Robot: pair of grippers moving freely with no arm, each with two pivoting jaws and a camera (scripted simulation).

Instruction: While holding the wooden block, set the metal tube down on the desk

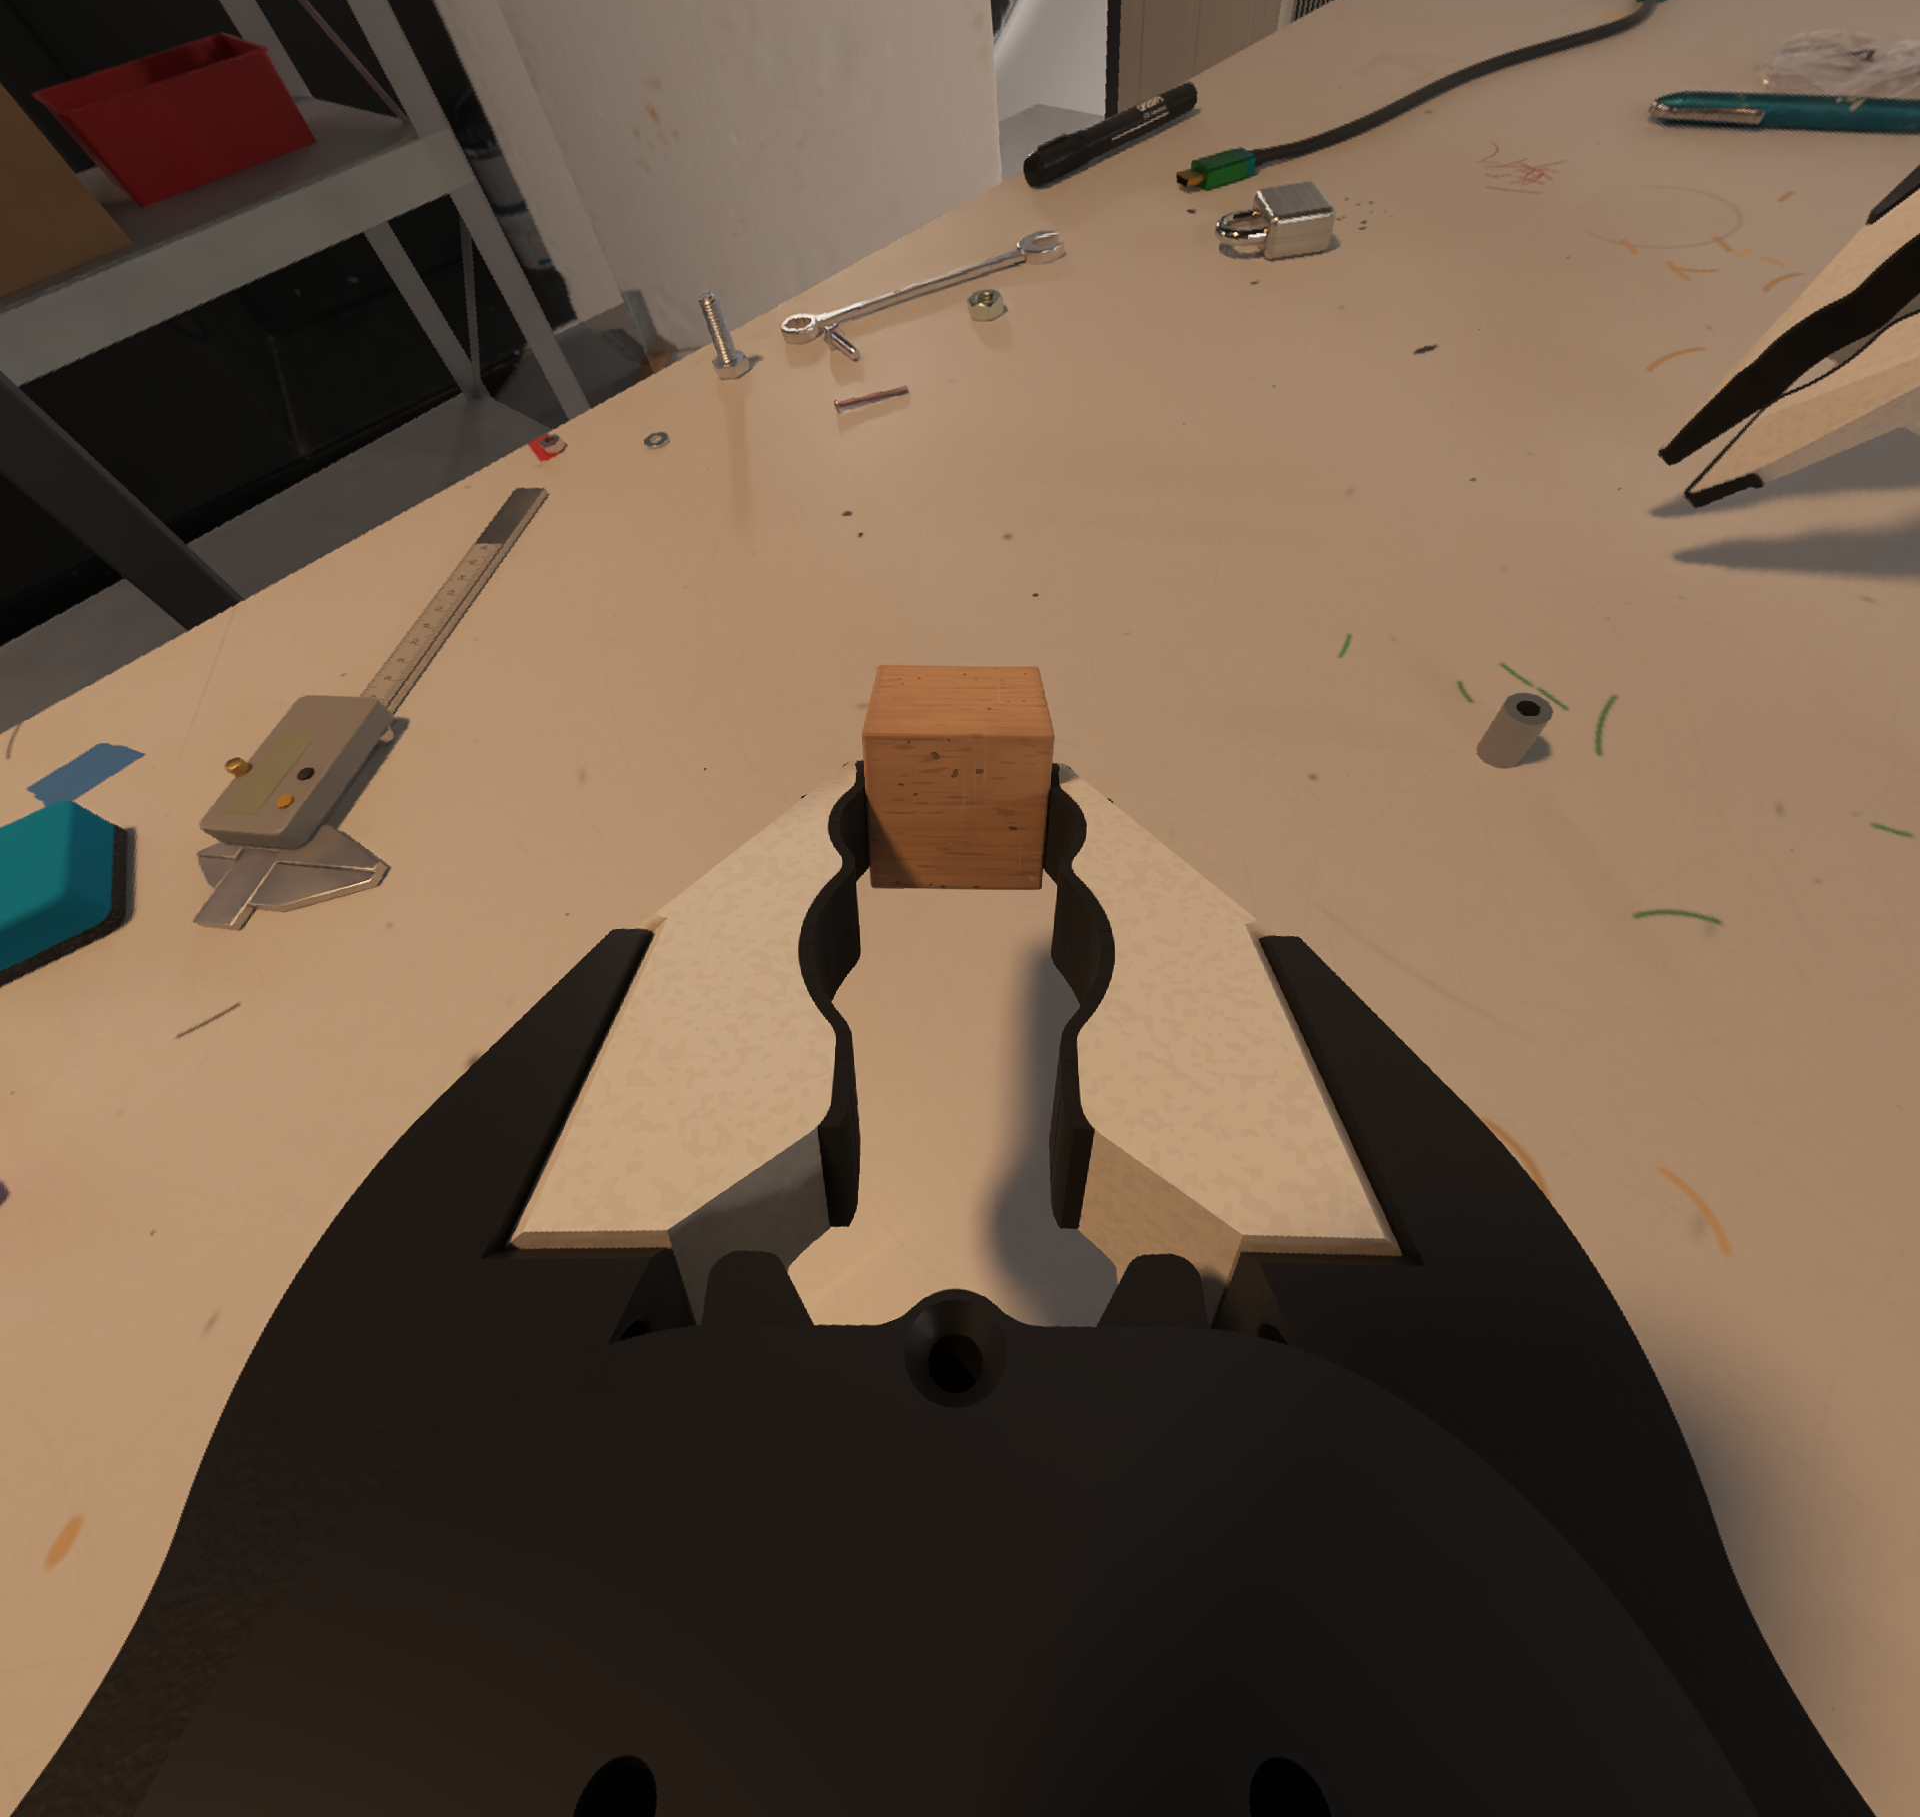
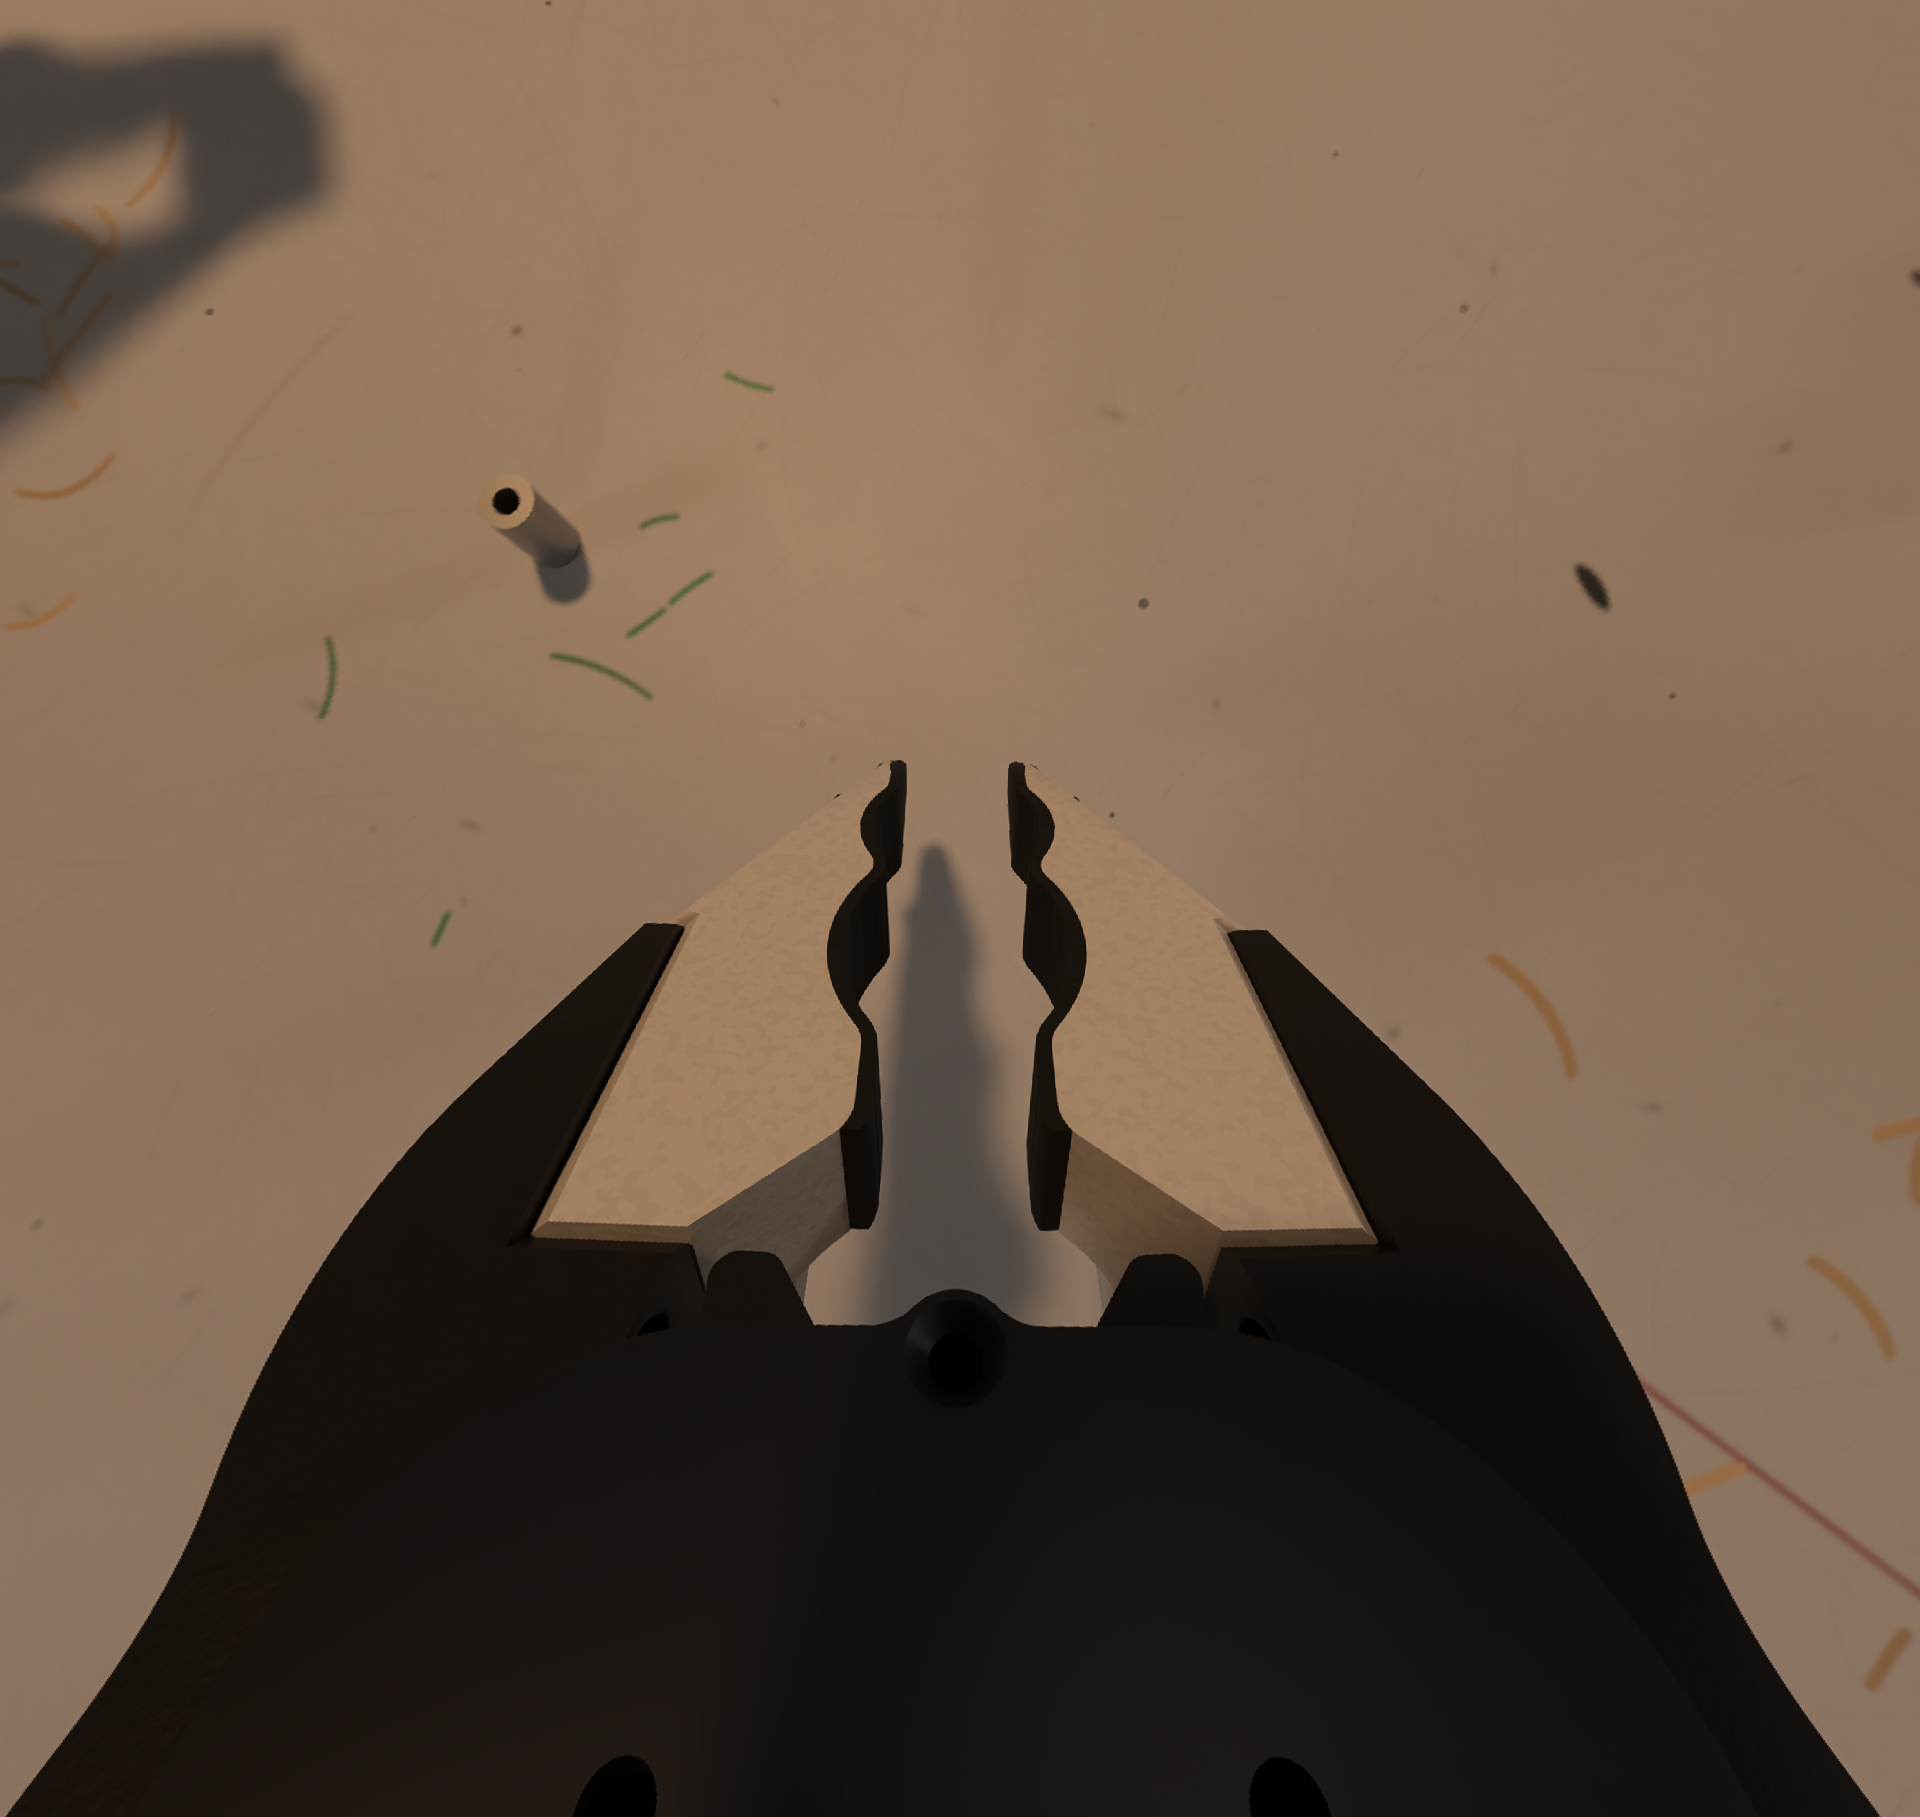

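Left gripper (image 1: 957, 780): jaws clenched on the wooden block (image 1: 957, 780), one tip pressed flat against each side face, block upright above the desk (image 1: 1195, 562). Right gripper (image 2: 957, 770): jaws released, parted by a narrow gap, holding and touching nothing, only shadow between them. Metal tube (image 2: 530, 526) standing on end on the desk, bore upward, well apart from the right jaws at about ten o'clock among green pen marks (image 2: 603, 671); seen also at three o'clock of the block (image 1: 1515, 728).
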